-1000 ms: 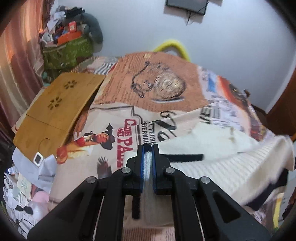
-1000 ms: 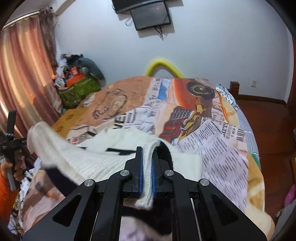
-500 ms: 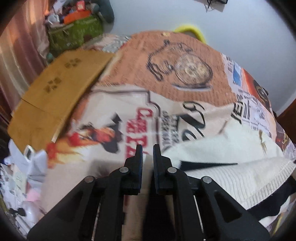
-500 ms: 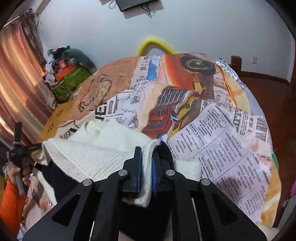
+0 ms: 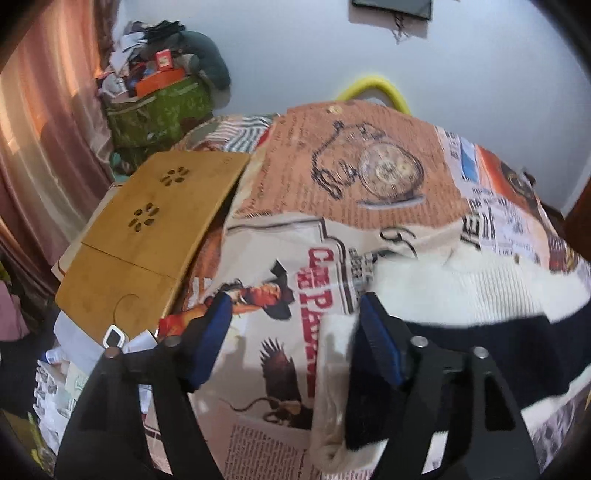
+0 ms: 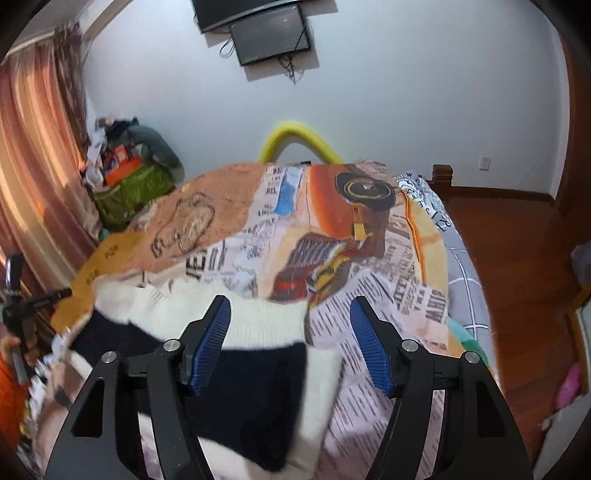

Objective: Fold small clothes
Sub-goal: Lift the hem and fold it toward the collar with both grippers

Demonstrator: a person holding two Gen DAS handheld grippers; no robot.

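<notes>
1. Bedroom setting: a bed (image 6: pixel 369 295) under a blanket printed like old newspapers fills the middle of both views, with a pale wall behind it and a dark screen (image 6: pixel 271 33) mounted at the top centre of the right wrist view.
2. At the left of the left wrist view a wooden lap tray (image 5: pixel 155 225) lies on the bed's edge, and a green bag (image 5: pixel 159 110) heaped with odds and ends sits in the upper left corner.
3. A small white knit sweater with a dark band (image 6: pixel 258 369) lies on the blanket at the lower centre and lower left of the right wrist view; in the left wrist view it fills the lower right (image 5: pixel 461 295).
4. The left gripper (image 5: pixel 295 339) is spread wide, holding nothing, its right finger just over the sweater's edge.
5. The right gripper (image 6: pixel 290 343) is likewise spread wide and empty, hovering above the sweater.
6. Judging from how it lies, the sweater seems doubled over once, dark band showing on top, though blur hides the exact layers.
7. What is likely left: one or more further folds and some squaring of the edges.
</notes>
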